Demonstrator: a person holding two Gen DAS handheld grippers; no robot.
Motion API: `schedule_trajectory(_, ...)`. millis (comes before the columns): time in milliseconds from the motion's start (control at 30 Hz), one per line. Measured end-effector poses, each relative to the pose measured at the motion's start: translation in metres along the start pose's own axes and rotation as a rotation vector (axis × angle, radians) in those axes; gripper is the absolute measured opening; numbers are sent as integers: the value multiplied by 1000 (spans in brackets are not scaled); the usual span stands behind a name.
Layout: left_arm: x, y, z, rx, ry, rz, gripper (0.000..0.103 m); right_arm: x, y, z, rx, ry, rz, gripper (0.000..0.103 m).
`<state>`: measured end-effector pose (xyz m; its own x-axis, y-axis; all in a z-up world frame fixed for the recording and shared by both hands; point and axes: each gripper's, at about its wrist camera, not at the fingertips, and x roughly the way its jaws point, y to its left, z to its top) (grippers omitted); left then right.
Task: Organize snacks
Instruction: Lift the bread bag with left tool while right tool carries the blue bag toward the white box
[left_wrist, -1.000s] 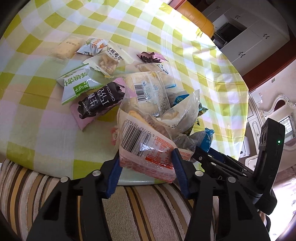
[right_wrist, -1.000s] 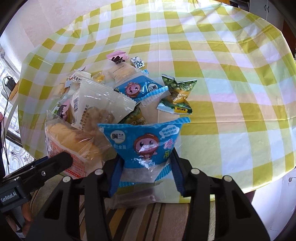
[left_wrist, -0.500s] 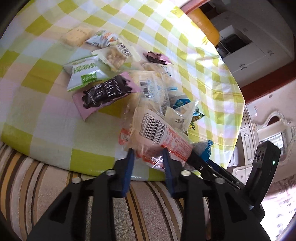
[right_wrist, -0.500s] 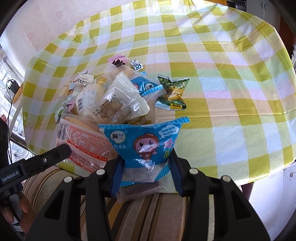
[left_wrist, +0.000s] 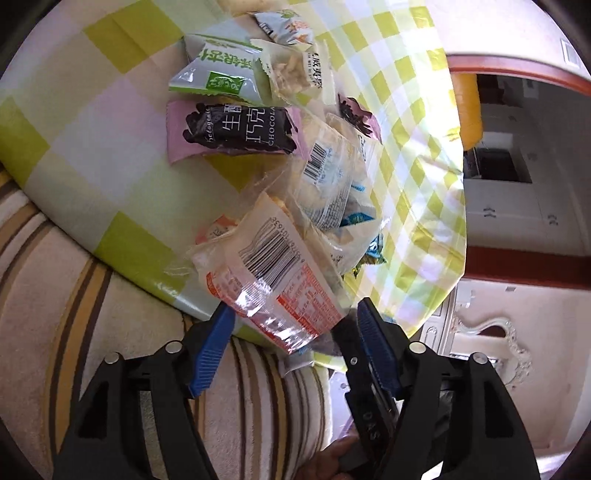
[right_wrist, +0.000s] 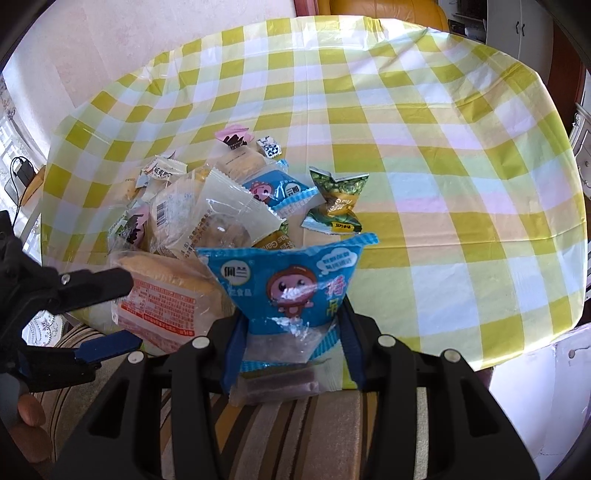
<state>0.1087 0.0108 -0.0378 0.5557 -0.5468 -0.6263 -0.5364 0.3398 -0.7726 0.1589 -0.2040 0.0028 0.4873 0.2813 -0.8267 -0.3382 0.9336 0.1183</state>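
A pile of snack packets lies near the front edge of a round table under a yellow-checked cloth (right_wrist: 424, 155). My left gripper (left_wrist: 295, 314) has rolled, and its jaws are opening around a clear bread packet with red print (left_wrist: 273, 280); the blue pads stand apart from it. In the right wrist view the same left gripper (right_wrist: 133, 310) comes in from the left with the bread packet (right_wrist: 159, 306) between its fingers. My right gripper (right_wrist: 291, 317) is shut on a blue cartoon snack packet (right_wrist: 291, 280), held upright over the table's edge.
The pile holds a black chocolate packet (left_wrist: 240, 129), a green-and-white packet (left_wrist: 218, 70), a green candy-shaped packet (right_wrist: 336, 203) and several clear bread packets. A striped cushion (left_wrist: 74, 295) lies below the table's edge. White cabinets (left_wrist: 517, 206) stand beyond.
The left gripper has rolled and its jaws have spread, letting go of the bread packet, which now rests on the table's edge. The right gripper still holds the blue packet in place.
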Motion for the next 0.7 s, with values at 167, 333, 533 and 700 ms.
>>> schedule_trajectory(167,12,-5,8,-93,-22,33,75,-7,2,0,-18,-38,-10,46)
schedule_trajectory(333,26,-8,5,-3,-42,128,47,-12,-5,1,10,-49,9,46)
schedule_trajectory(533,3,-15,-12,86,-103,108,44,-25,-21,-2,62,-49,35,46)
schedule_trajectory(700,-29,-27,-29,177,-187,86,44,-40,-40,-8,113,-52,48,46)
